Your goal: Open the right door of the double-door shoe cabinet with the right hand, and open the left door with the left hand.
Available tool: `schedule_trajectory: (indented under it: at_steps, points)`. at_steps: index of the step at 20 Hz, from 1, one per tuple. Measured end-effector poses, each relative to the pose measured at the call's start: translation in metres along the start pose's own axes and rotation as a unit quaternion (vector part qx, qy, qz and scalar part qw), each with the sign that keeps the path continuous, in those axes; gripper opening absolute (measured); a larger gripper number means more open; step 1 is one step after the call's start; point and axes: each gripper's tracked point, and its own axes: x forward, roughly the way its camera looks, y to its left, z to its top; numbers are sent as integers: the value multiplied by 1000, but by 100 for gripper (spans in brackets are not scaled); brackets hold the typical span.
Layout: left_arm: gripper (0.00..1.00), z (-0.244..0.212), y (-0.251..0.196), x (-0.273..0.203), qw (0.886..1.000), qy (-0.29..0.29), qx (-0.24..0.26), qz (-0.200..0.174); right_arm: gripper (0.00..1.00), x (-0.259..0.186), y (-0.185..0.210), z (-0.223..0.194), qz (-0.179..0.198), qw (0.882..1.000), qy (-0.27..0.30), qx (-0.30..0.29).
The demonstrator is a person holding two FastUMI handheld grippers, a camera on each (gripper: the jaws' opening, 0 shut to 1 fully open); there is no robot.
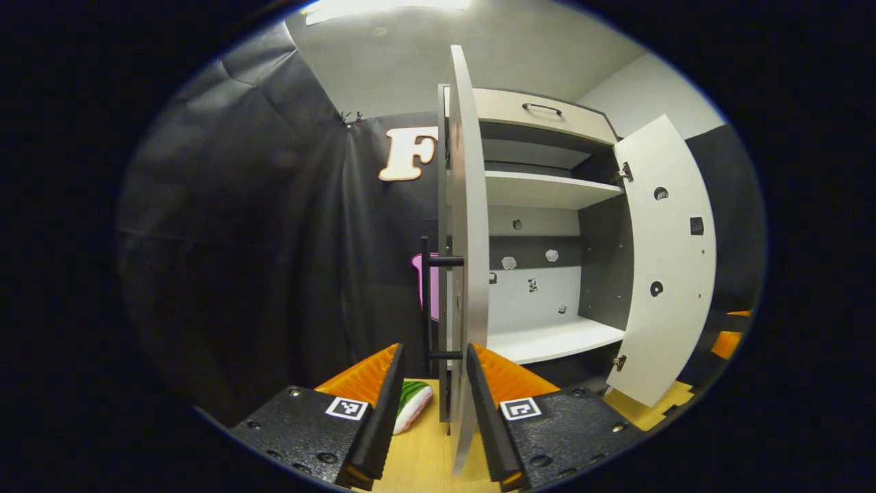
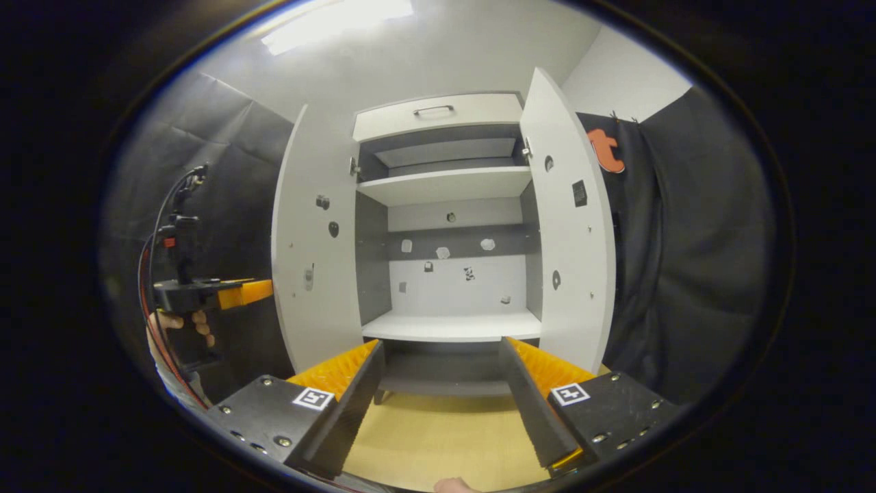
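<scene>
Left door (image 1: 467, 260): edge-on between the spread fingers of the left gripper (image 1: 434, 383); contact cannot be told.
Door handle (image 1: 431, 308): dark bar on the door's outer face, between the fingers.
Right gripper (image 2: 441, 373): jaws wide, holding nothing, facing the shoe cabinet (image 2: 445, 226) from a distance.
Right door (image 2: 571, 226): swung open, well apart from the right gripper.
Right gripper view: a hand (image 2: 191, 325) holds the left gripper at the left door's edge.
Cabinet: white doors, grey interior, white shelves.

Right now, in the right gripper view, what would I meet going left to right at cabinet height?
Left gripper held in a hand → open left door → cabinet shelves → open right door → black cloth wall.
</scene>
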Motion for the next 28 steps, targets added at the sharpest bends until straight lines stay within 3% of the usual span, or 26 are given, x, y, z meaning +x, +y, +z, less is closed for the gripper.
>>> schedule_trajectory:
  at_steps: [1, 2, 3, 6, 7, 13, 18, 19, 28]
  points:
    - [60, -2, -7, -7, 1000, 3, -2, -3, 99, 0, 0, 0, 0, 1000, -1, -1]
    - [72, -1, -14, -14, 1000, 1, -2, -4, 100, -1, -1, 1, 0, 1000, -1, -1]
    - [75, -2, -20, -20, 1000, -4, 3, -4, 99, -2, -3, 0, -2, 1000, 0, -1]
    - [98, -2, -42, -36, 1000, -20, 7, -6, 99, -3, -5, -2, -2, 1000, 1, 0]
    - [100, -4, -50, -41, 1000, -21, 5, -6, 100, -2, -8, -3, -3, 1000, 3, 0]
    - [99, -9, -92, -68, 999, -46, -1, -7, 95, -2, -25, -11, -12, 1000, 11, -1]
    - [99, -42, -120, -72, 1000, -14, -2, -23, 95, 1, -37, -19, -14, 1000, 21, -10]
    - [99, -50, -125, -71, 1000, -3, -6, -28, 100, 2, -39, -21, -15, 1000, 22, -16]
    - [99, -63, -130, -67, 1000, 6, -2, -29, 99, 6, -47, -18, -18, 1000, 15, -19]
